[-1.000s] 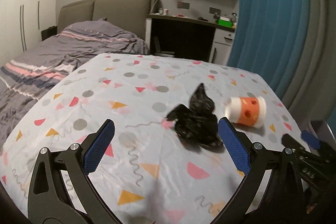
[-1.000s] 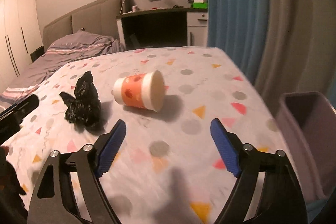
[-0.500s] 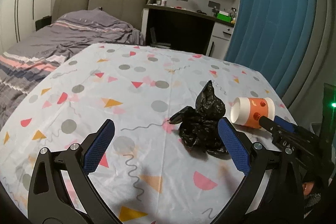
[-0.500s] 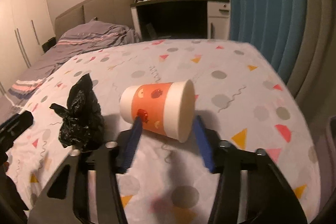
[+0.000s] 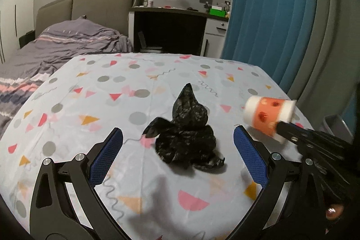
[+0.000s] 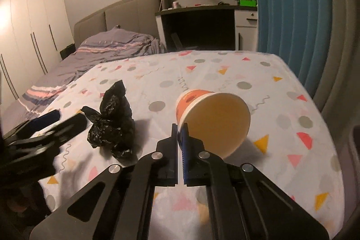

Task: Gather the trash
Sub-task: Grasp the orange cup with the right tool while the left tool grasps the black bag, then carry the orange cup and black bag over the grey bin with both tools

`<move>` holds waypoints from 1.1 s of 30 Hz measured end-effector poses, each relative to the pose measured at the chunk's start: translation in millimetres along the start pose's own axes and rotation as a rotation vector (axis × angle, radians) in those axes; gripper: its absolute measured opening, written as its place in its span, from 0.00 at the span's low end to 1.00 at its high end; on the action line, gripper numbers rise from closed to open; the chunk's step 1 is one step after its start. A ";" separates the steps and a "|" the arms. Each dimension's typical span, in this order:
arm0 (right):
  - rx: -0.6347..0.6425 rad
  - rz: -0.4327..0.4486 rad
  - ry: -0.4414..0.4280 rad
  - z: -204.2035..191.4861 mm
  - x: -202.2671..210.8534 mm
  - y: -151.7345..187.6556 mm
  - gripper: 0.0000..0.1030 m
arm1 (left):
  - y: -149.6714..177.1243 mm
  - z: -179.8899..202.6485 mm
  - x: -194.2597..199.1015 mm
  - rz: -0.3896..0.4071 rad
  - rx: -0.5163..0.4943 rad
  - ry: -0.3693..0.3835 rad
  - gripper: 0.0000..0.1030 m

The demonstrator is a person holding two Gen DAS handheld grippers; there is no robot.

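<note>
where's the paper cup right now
The paper cup is pinched at its rim by the right tool, tipped on its side, just right of the black bag on the patterned tablecloth.

Dim, warm indoor light is cast; soft shadows are thrown toward the camera. Edges are bent and vignetted by the fisheye lens. Slight motion blur is seen.

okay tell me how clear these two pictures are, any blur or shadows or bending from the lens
Left wrist view: fisheye bends the curtain; the paper cup and the right gripper are motion-smeared, the black bag fairly sharp with a soft shadow. Right wrist view: the left gripper is smeared at the left edge, dim warm light, and the cup casts a shadow on the tablecloth.
</note>
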State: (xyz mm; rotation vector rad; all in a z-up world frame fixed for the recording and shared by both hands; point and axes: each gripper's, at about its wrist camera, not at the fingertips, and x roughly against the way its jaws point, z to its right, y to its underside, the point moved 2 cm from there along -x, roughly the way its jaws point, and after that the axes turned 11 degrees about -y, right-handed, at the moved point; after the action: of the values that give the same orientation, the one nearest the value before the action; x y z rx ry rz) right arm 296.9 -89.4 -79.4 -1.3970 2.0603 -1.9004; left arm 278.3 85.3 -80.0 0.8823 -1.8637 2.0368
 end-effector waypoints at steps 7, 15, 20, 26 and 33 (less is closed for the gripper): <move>0.037 0.026 0.045 -2.9 32.3 7.7 0.04 | -4.8 18.9 -33.7 -0.072 -0.034 -0.017 0.85; 0.030 0.052 0.055 0.7 52.5 14.8 0.04 | 7.1 29.7 -58.3 -0.197 -0.082 -0.020 0.50; 0.031 0.059 0.054 0.0 63.3 16.3 0.04 | 9.7 29.2 -56.5 -0.207 -0.064 0.008 0.27; 0.028 0.070 0.049 -3.8 80.5 19.8 0.04 | 9.0 28.0 -25.7 -0.155 -0.050 0.029 0.21; 0.015 0.102 0.034 -10.9 114.4 29.3 0.04 | 11.4 43.7 49.5 -0.047 -0.065 0.080 0.21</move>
State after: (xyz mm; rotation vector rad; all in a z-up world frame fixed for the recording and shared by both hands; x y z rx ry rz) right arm 205.0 -152.5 -38.8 -1.2398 2.0839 -1.9076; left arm 244.6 30.7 -60.7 0.8074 -1.8380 1.9438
